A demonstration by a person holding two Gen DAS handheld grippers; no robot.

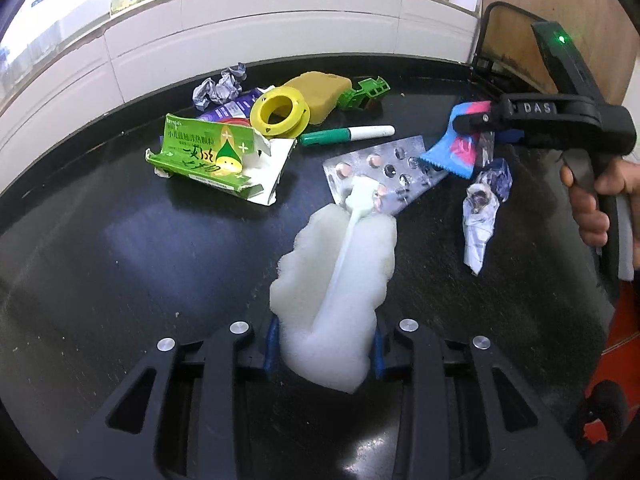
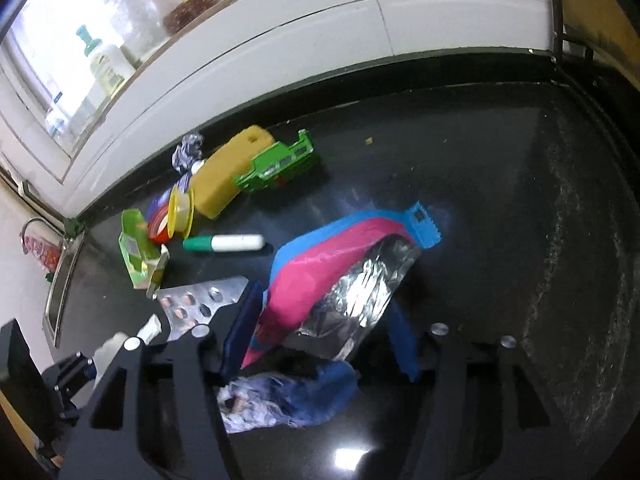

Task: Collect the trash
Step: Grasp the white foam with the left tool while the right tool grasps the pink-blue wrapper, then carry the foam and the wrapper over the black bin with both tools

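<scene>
Black glossy table [image 1: 120,272] against white tiled wall, trash scattered on it. Left tongs [image 1: 322,344] reach forward low, clamped on white crumpled foam sheet [image 1: 336,276] sticking out toward silver pill blister pack [image 1: 384,172]. Right tongs [image 2: 320,332], held by a hand [image 1: 600,200] from the right, closed on pink-blue foil snack wrapper [image 2: 328,264], lifted above crumpled white-blue paper wad [image 2: 280,404]. Green torn medicine box [image 1: 212,156], green-white marker [image 1: 344,134], yellow plastic ring [image 1: 280,114], yellow sponge [image 1: 320,90] lie beyond, apart from both tongs.
</scene>
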